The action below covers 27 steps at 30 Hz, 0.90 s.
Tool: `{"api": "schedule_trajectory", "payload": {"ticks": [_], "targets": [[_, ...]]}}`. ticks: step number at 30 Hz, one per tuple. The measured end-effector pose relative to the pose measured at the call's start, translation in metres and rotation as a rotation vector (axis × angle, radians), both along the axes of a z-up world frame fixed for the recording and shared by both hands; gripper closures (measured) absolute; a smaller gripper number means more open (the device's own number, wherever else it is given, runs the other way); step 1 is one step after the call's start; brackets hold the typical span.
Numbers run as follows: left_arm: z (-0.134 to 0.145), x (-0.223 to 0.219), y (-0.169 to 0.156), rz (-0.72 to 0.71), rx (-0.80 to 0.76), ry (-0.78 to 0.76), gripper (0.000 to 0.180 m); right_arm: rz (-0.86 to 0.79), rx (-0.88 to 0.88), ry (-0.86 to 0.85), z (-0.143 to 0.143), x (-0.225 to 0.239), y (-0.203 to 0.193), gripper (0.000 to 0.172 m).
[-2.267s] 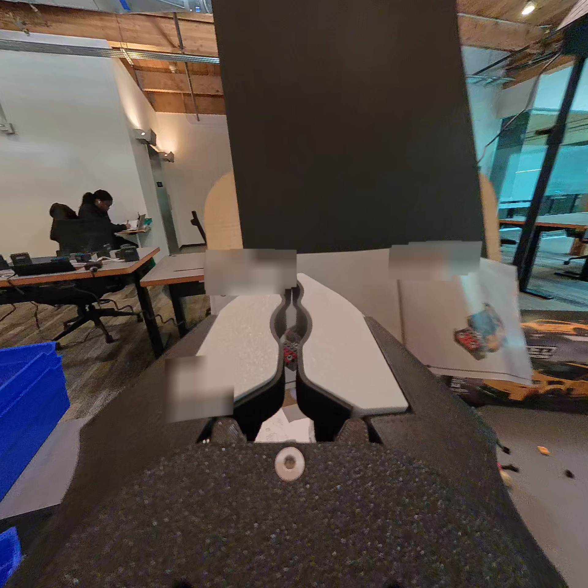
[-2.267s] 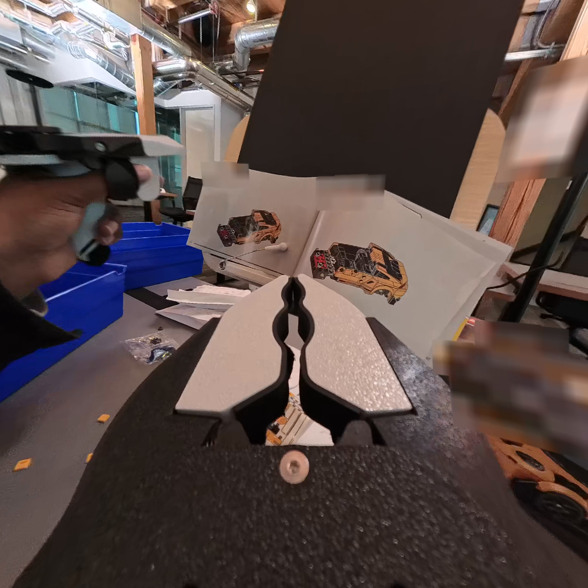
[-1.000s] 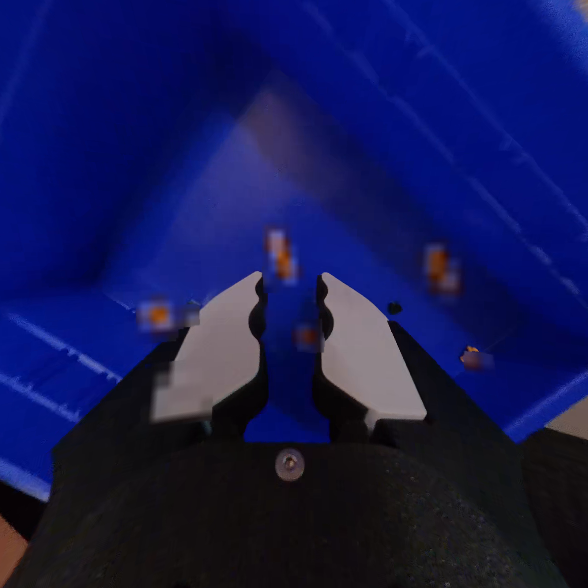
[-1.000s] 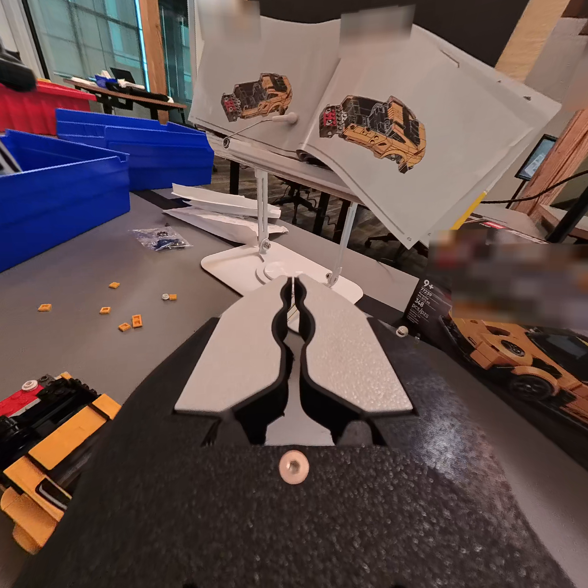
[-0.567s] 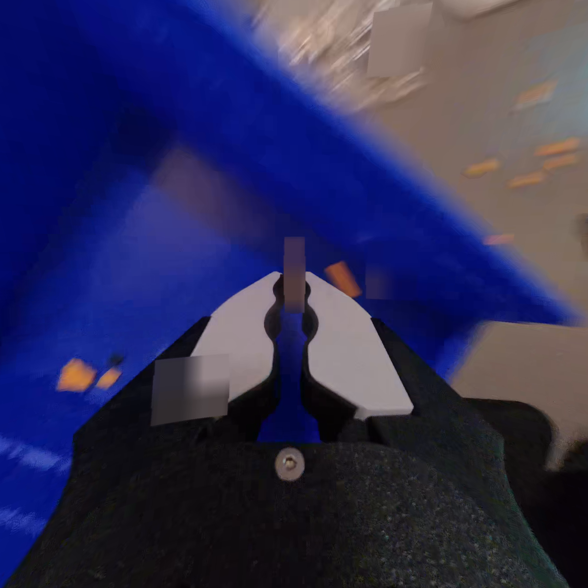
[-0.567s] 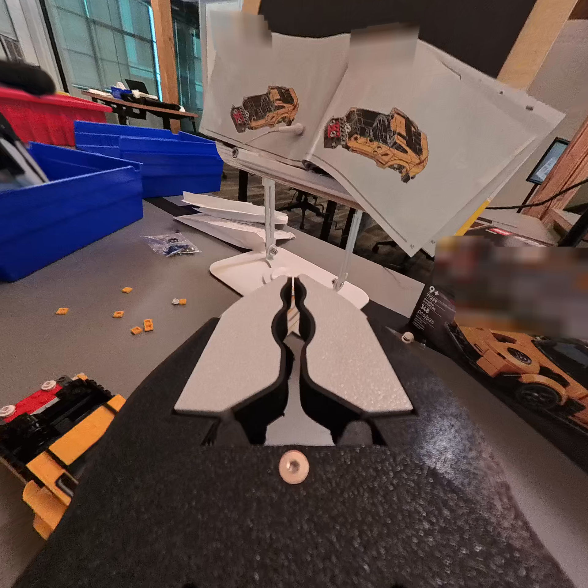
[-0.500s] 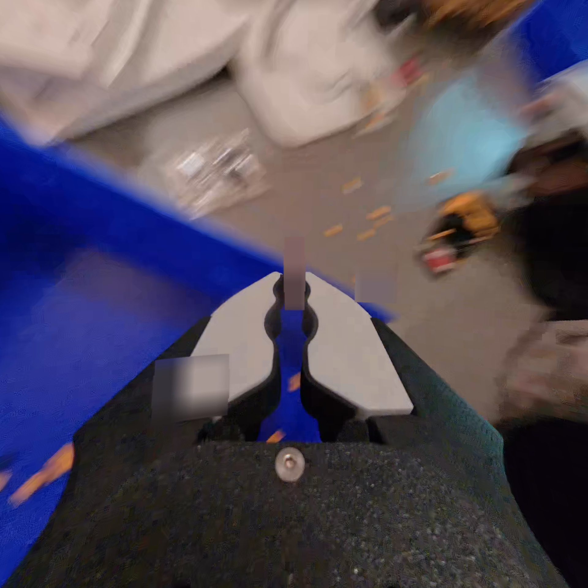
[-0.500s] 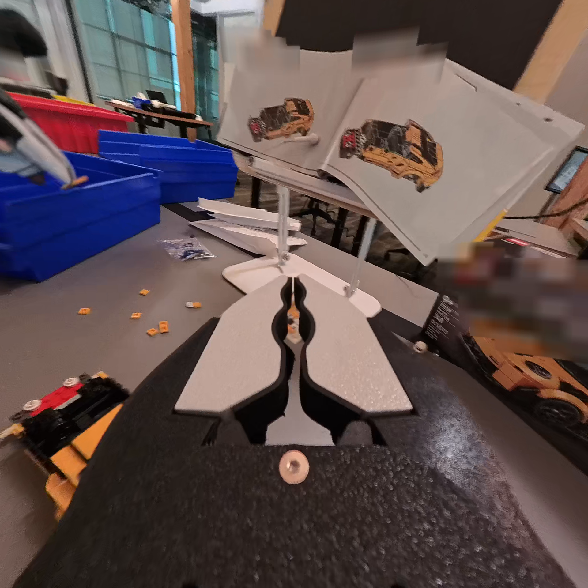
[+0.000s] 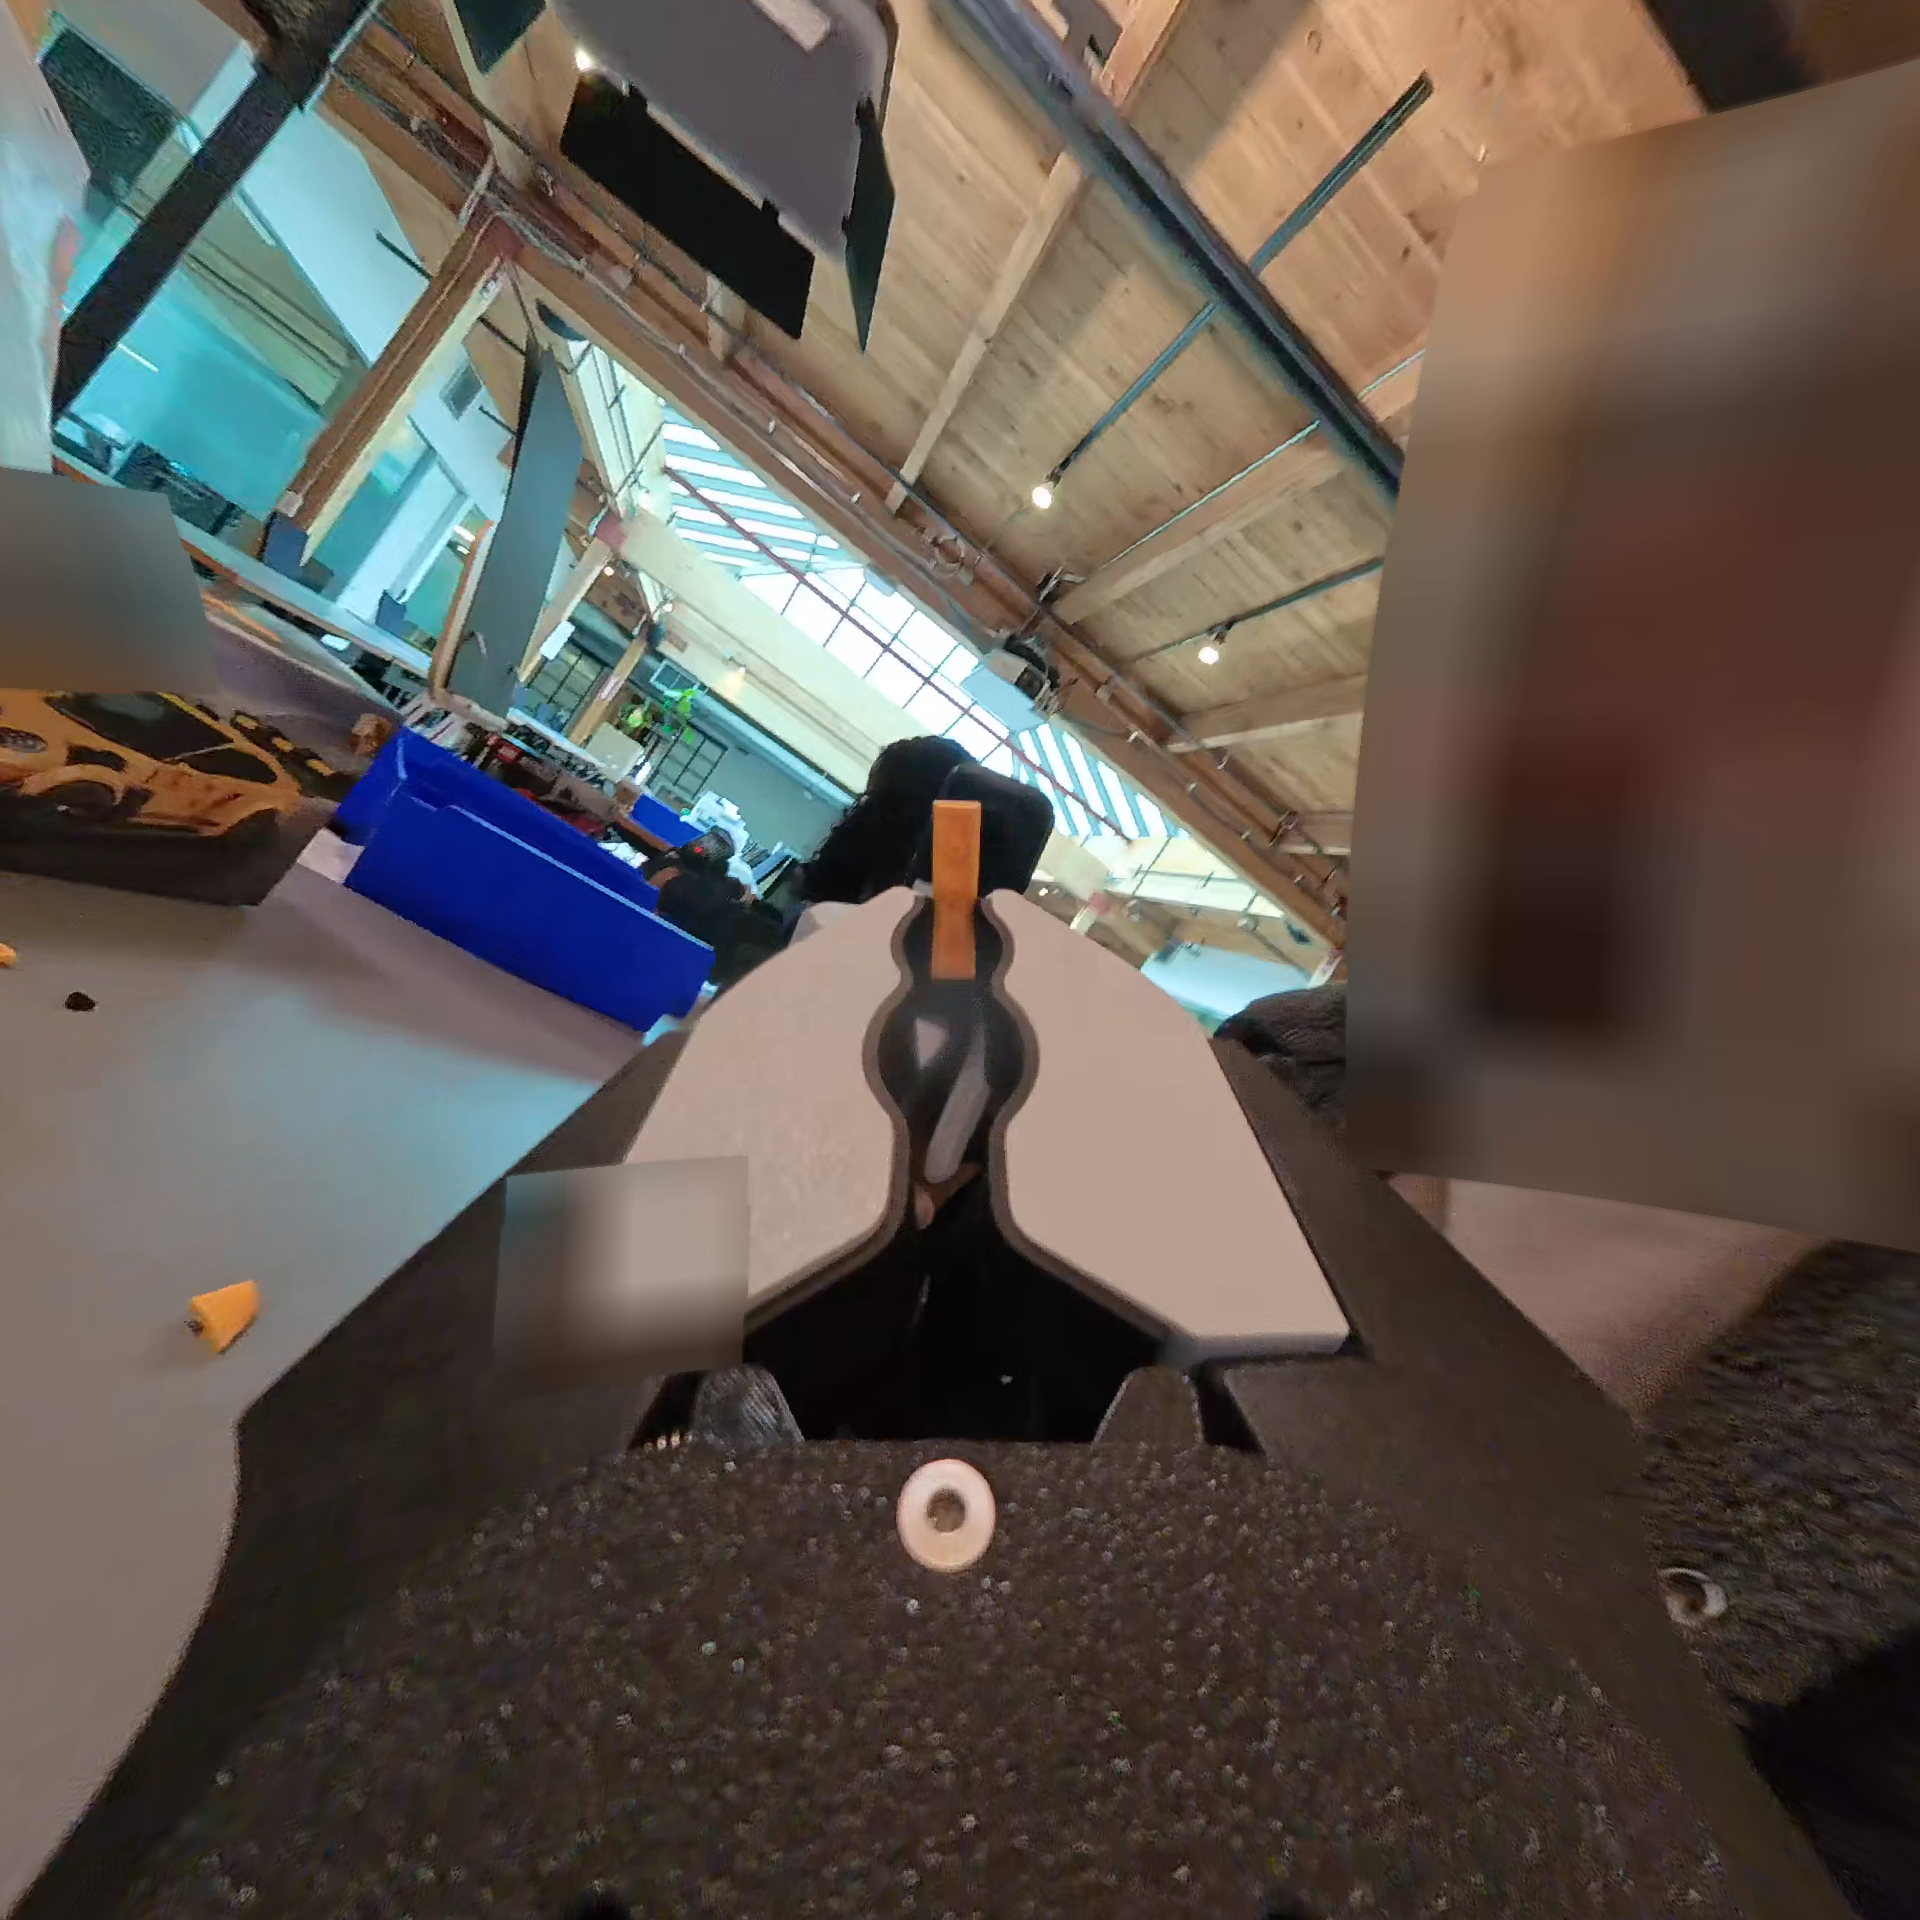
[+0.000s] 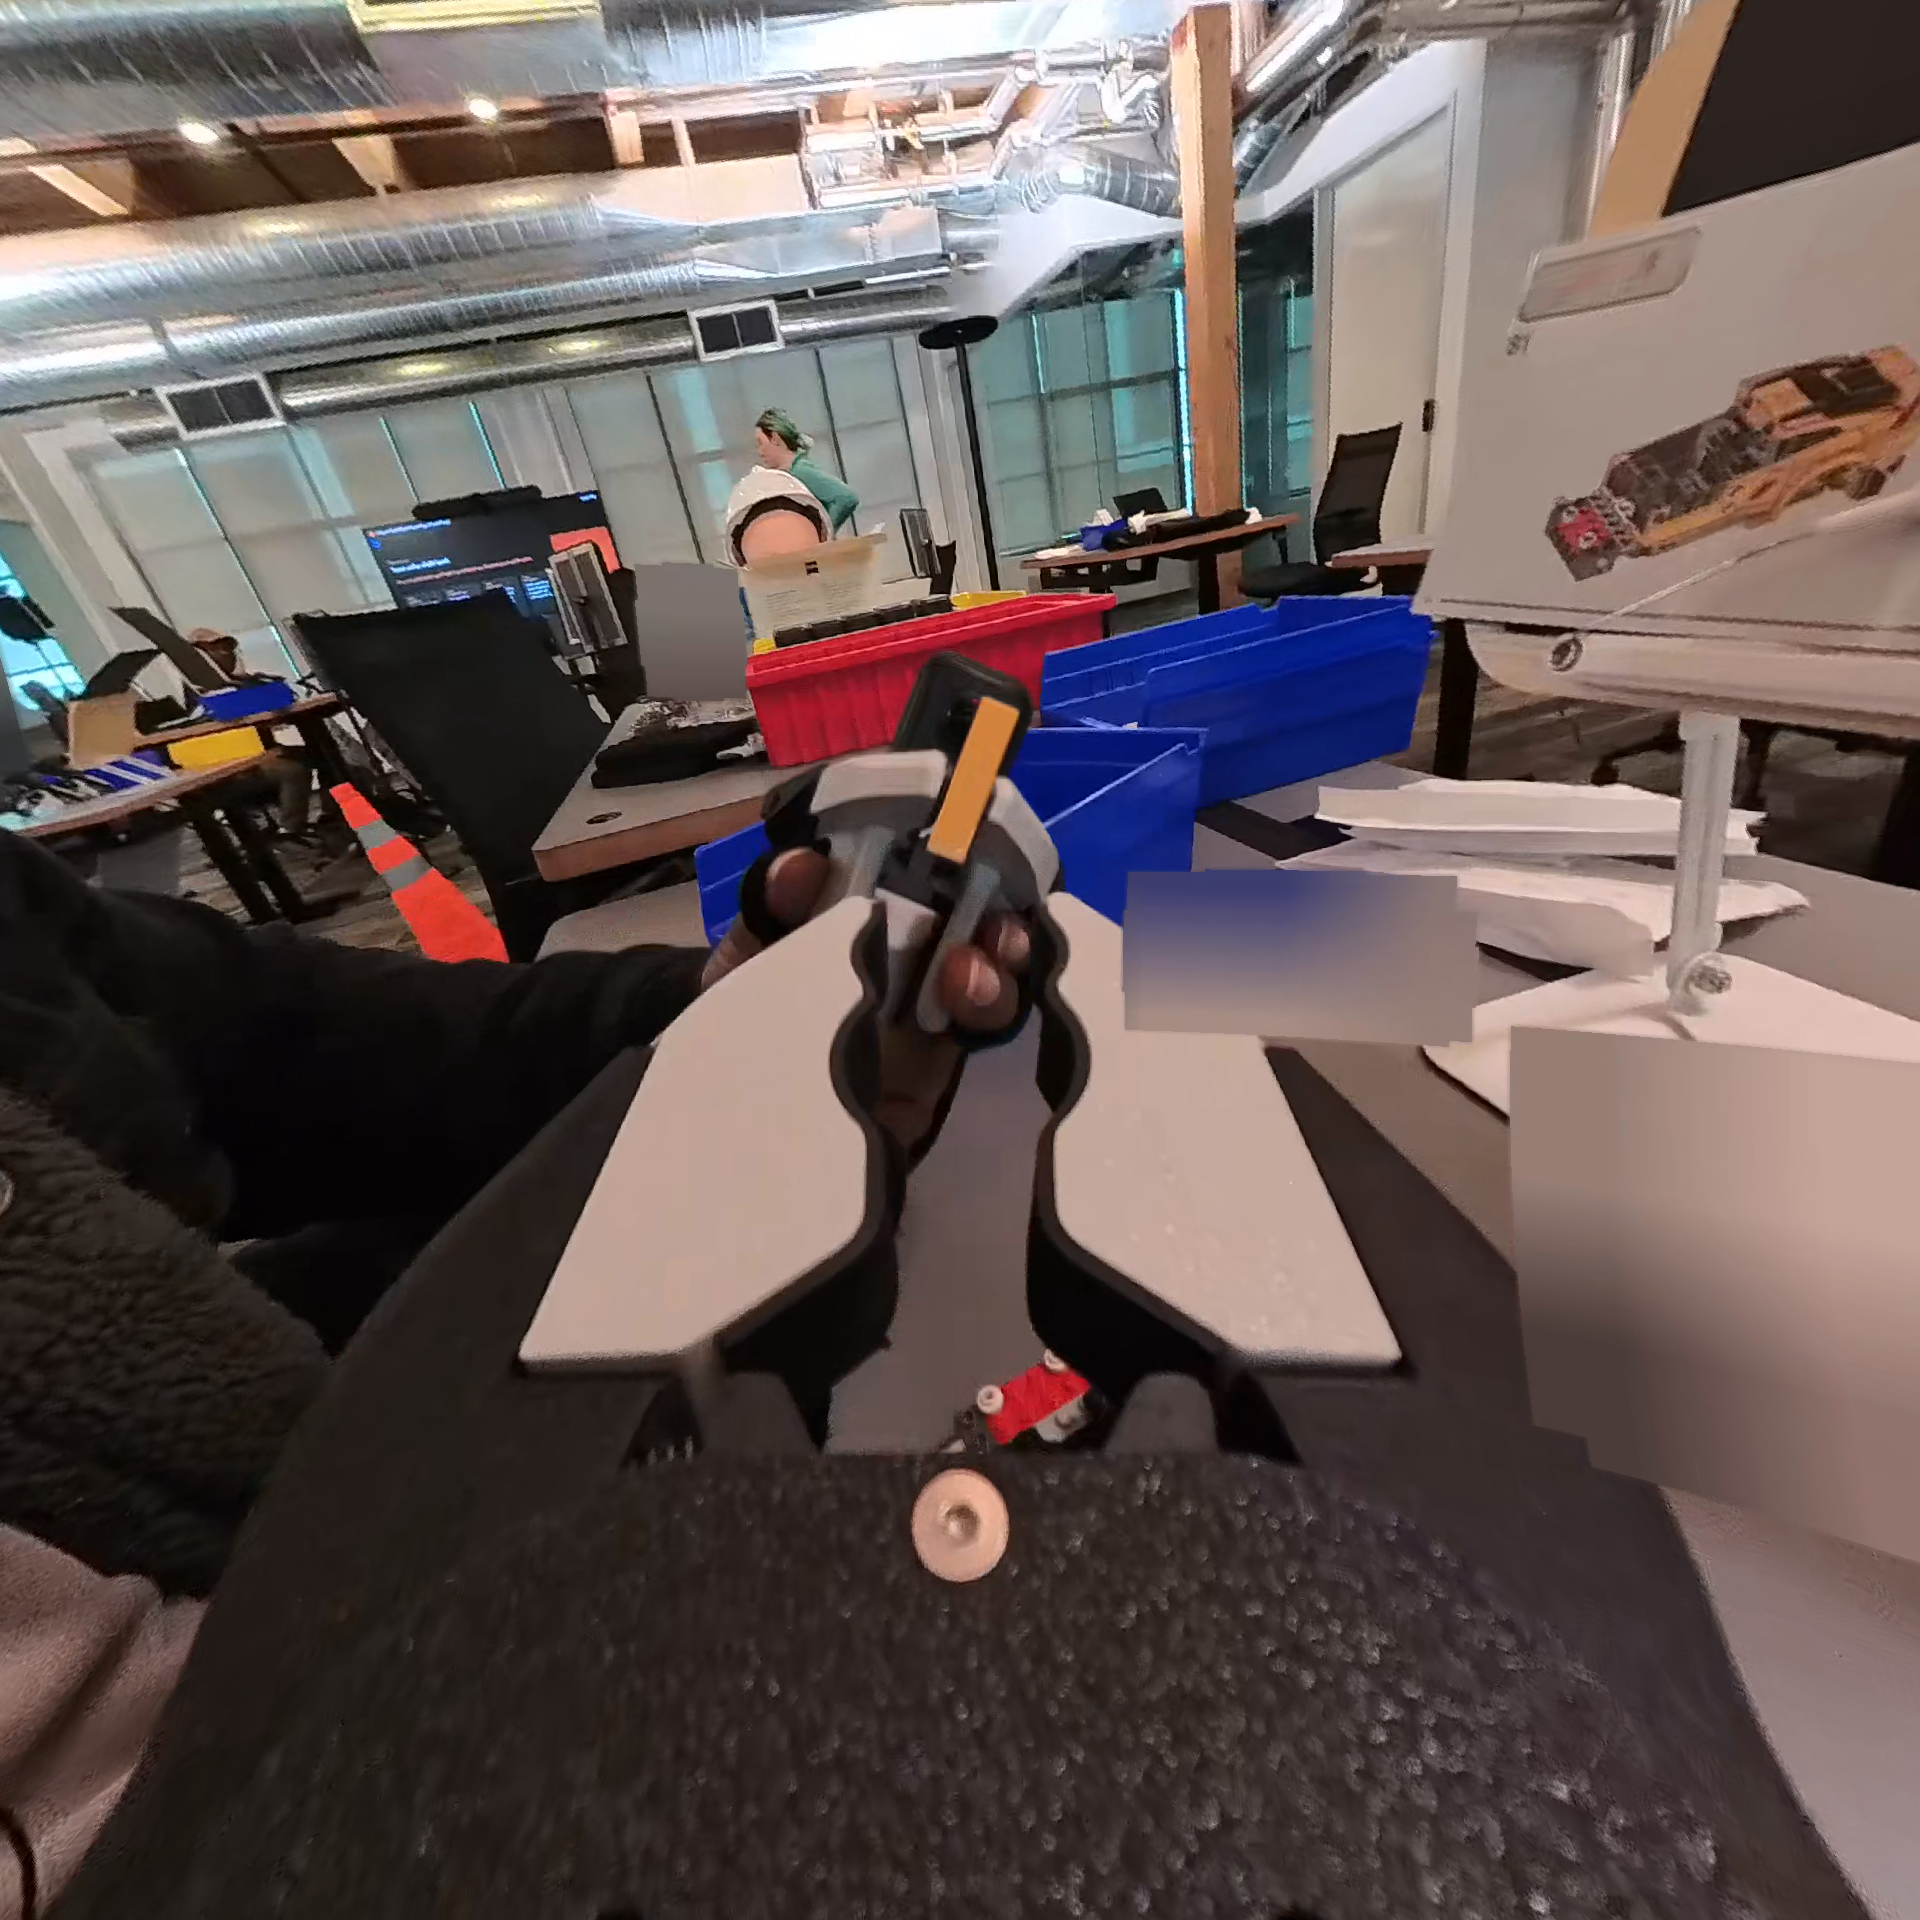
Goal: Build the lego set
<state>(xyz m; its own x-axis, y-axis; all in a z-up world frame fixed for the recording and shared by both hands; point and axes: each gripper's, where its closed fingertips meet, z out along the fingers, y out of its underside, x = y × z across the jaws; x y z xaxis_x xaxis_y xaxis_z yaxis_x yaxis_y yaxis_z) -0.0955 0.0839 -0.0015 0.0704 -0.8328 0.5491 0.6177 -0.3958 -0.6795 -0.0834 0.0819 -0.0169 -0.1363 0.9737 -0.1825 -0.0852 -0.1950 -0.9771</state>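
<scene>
In the left wrist view my left gripper point(image 9: 954, 902) is shut on a thin orange brick piece point(image 9: 954, 852), which stands upright out of the fingertips; the view tilts up toward the wooden ceiling. The right wrist view shows that same left gripper point(image 10: 925, 821), held in a person's hand, facing me with the orange piece point(image 10: 971, 779) pinched in its tips. My right gripper point(image 10: 956, 920) is open and empty, its fingers point(image 10: 769, 1091) apart, a short way in front of the left gripper. Nothing lies between its pads.
Blue bins point(image 10: 1226, 686) and a red bin point(image 10: 914, 665) stand behind on the grey table point(image 9: 208, 1091). An open booklet on a white stand point(image 10: 1704, 499) is at right, white papers point(image 10: 1507, 831) below it. A small orange piece point(image 9: 223, 1314) lies loose. A red brick part point(image 10: 1029, 1392) shows under my right jaws. Both grippers' tips are close together, under 4 cm apart.
My left gripper was open inside a blue bin, shut on the orange piece, lifted out and swung up to face the right gripper. My right gripper turned left and opened.
</scene>
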Motion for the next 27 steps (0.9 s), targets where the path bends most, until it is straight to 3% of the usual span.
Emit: {"api": "schedule_trajectory", "payload": {"ticks": [1, 11, 17, 22, 27], "targets": [[-0.003, 0.007, 0.002, 0.007, 0.008, 0.021, 0.173, 0.000, -0.012, -0.010, -0.002, 0.000, 0.002, 0.146], [-0.017, 0.023, 0.002, 0.058, 0.051, 0.146, 0.173, 0.029, -0.011, -0.070, -0.012, -0.002, 0.000, 0.164], [-0.024, 0.013, 0.004, 0.114, 0.071, 0.241, 0.163, 0.047, 0.116, -0.170, -0.024, 0.006, 0.013, 0.164], [-0.039, -0.013, 0.014, 0.267, 0.052, 0.400, 0.171, -0.015, 0.402, -0.555, -0.072, 0.053, 0.072, 0.164], [-0.051, -0.024, 0.022, 0.333, 0.029, 0.487, 0.175, 0.136, 0.523, -0.998, -0.150, 0.112, 0.087, 0.164]]}}
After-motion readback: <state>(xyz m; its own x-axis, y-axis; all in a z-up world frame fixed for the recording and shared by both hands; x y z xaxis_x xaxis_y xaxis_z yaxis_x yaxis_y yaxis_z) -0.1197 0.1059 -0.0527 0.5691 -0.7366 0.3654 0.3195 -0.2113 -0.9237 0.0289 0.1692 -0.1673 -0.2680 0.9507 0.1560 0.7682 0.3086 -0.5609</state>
